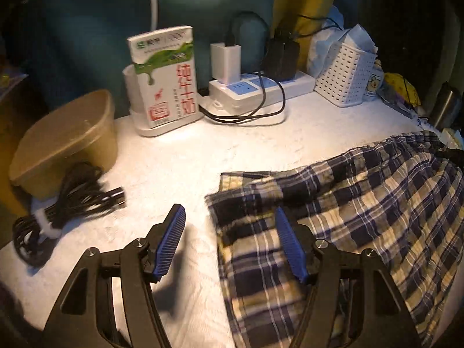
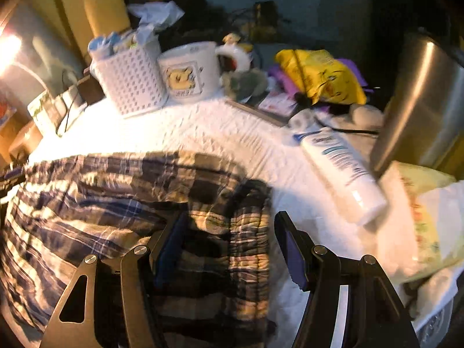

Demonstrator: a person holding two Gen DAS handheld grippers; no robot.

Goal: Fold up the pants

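Observation:
Plaid pants in navy, cream and white lie spread on the white tablecloth. My left gripper is open at the pants' leg hem; its left finger hovers over bare cloth, its right finger over the fabric. In the right wrist view the pants lie with the gathered waistband toward me. My right gripper is open and straddles the waistband edge, holding nothing.
A milk carton, a power strip with chargers, a brown lidded bowl and a coiled black cable stand behind and left. A white basket, a mug, a lotion tube and a steel container crowd the right.

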